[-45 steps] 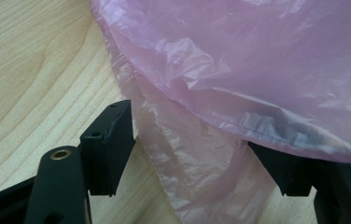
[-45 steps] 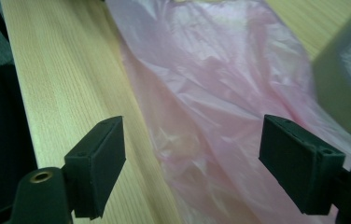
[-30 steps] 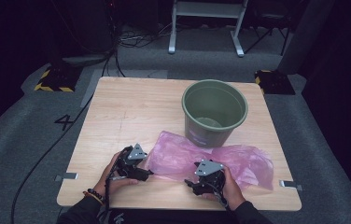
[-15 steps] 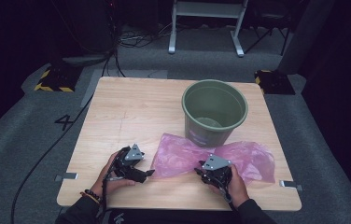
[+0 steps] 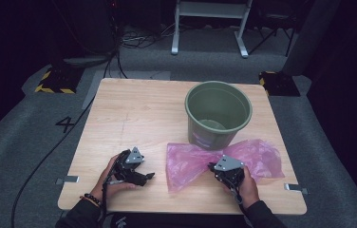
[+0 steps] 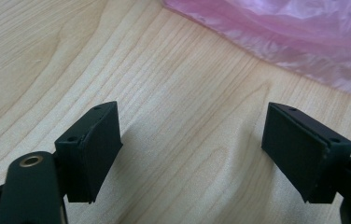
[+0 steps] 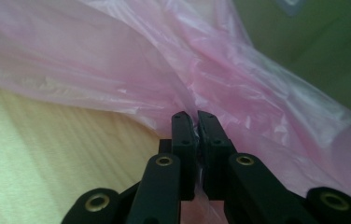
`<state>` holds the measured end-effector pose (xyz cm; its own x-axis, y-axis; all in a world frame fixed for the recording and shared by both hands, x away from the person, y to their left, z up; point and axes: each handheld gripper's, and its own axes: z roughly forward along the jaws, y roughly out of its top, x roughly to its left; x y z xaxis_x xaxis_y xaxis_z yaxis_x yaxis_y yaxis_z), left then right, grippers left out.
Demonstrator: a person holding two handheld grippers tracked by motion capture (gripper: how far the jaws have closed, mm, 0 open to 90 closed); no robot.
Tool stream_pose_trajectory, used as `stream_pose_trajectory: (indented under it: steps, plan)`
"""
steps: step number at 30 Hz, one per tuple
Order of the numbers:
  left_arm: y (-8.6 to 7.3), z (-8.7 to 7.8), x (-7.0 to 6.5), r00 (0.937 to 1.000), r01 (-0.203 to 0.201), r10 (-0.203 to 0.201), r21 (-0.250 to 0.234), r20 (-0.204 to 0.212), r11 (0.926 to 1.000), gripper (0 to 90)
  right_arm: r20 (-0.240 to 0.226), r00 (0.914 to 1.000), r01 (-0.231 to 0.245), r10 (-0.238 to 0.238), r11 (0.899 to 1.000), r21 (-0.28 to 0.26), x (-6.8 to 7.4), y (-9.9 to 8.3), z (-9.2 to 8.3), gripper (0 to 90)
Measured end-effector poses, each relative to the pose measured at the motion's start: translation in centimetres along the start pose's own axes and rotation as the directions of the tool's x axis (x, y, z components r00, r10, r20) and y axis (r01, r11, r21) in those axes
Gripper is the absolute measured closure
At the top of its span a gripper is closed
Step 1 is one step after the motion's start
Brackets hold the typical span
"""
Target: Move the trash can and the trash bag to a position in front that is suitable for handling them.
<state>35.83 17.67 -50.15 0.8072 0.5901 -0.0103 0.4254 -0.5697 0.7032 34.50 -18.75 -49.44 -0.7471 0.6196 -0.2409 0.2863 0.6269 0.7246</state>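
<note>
A pink plastic bag [image 5: 191,164] lies crumpled on the wooden table [image 5: 134,118], gathered at its middle like a bow, in front of a green bucket [image 5: 224,137]. My right gripper [image 5: 212,167] is at the bag's near edge. Its jaws have just been closing and now pinch a fold of the pink plastic bag [image 7: 117,60]; in the right gripper view they [image 7: 191,116] meet on the film. My left gripper [image 5: 145,172] rests on the table left of the bag. Its jaws [image 6: 211,154] have just opened a little wider, with only bare wood between them and the bag [image 6: 304,37] beyond.
The bucket stands upright at the table's back right, its wall [image 7: 323,51] close behind the bag. Bare wood [image 6: 164,70] stretches over the table's left half. Dark floor, cables and a white stand's legs [image 5: 210,28] lie beyond the far edge.
My right gripper has moved right and a little away from the person and closed on the bag. The bag has bunched at its middle, its left edge drawn rightwards from my left gripper.
</note>
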Motion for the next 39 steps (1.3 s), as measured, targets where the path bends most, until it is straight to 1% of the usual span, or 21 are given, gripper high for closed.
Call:
stream_pose_trajectory:
  steps: [2,5,7,10,15,17,21,26,30,32,34,36,39]
  plan:
    - [0.0,0.0,0.0,1.0,0.001,-0.001,0.001,0.001,1.0,18.9,0.004,1.0,-0.003,0.003,1.0,-0.006,-0.4,-0.1,0.0,86.5]
    - [0.0,0.0,0.0,1.0,0.001,-0.001,-0.004,0.002,1.0,18.8,-0.011,0.9998,-0.016,0.015,1.0,-0.027,-0.9,-0.3,-0.2,86.6]
    - [-0.2,0.0,0.0,1.0,0.004,-0.004,-0.006,-0.003,1.0,17.9,-0.021,0.9998,-0.008,0.007,0.999,-0.046,-0.8,-0.3,-0.5,86.9]
    - [-0.4,-0.1,0.2,0.9999,0.008,-0.008,-0.015,-0.009,0.9999,15.7,-0.04,0.9991,0.01,-0.014,0.996,-0.094,-0.7,-0.1,-1.4,88.1]
    - [-0.5,-0.2,0.4,0.9997,0.019,-0.019,-0.015,-0.016,0.9997,15.1,-0.067,0.9968,0.033,-0.043,0.99,-0.138,-0.5,0.1,-2.6,88.7]
    - [-0.5,-0.2,0.4,0.9997,0.018,-0.018,-0.016,-0.018,0.9997,15.0,-0.069,0.9964,0.039,-0.05,0.987,-0.156,-0.5,0.2,-3.1,88.8]
    - [-0.5,-0.2,0.4,0.9997,0.017,-0.017,-0.016,-0.019,0.9997,14.8,-0.075,0.996,0.035,-0.05,0.981,-0.191,-0.6,0.4,-4.0,88.9]
    - [-0.5,-0.2,0.4,0.9996,0.018,-0.018,-0.015,-0.023,0.9997,14.3,-0.091,0.9942,0.037,-0.057,0.977,-0.212,-0.8,0.5,-4.6,89.0]
    - [-0.5,-0.2,0.4,0.9996,0.018,-0.018,-0.015,-0.023,0.9997,14.2,-0.093,0.9934,0.045,-0.068,0.973,-0.225,-0.8,0.7,-4.9,89.4]
    - [-0.5,-0.2,0.4,0.9996,0.019,-0.019,-0.015,-0.023,0.9997,14.3,-0.092,0.9928,0.055,-0.077,0.973,-0.222,-0.7,0.8,-4.9,89.4]
    - [-0.5,-0.2,0.3,0.9995,0.022,-0.022,-0.014,-0.024,0.9997,14.3,-0.097,0.9927,0.049,-0.072,0.973,-0.226,-0.7,0.8,-4.9,89.4]
    - [-0.6,-0.2,0.3,0.9994,0.022,-0.023,-0.016,-0.026,0.9996,14.3,-0.091,0.9929,0.055,-0.077,0.974,-0.222,-0.6,0.9,-4.9,89.5]
    - [-0.6,-0.2,0.3,0.9993,0.024,-0.025,-0.019,-0.028,0.9995,14.3,-0.091,0.9928,0.055,-0.078,0.971,-0.232,-0.6,1.1,-5.2,89.5]
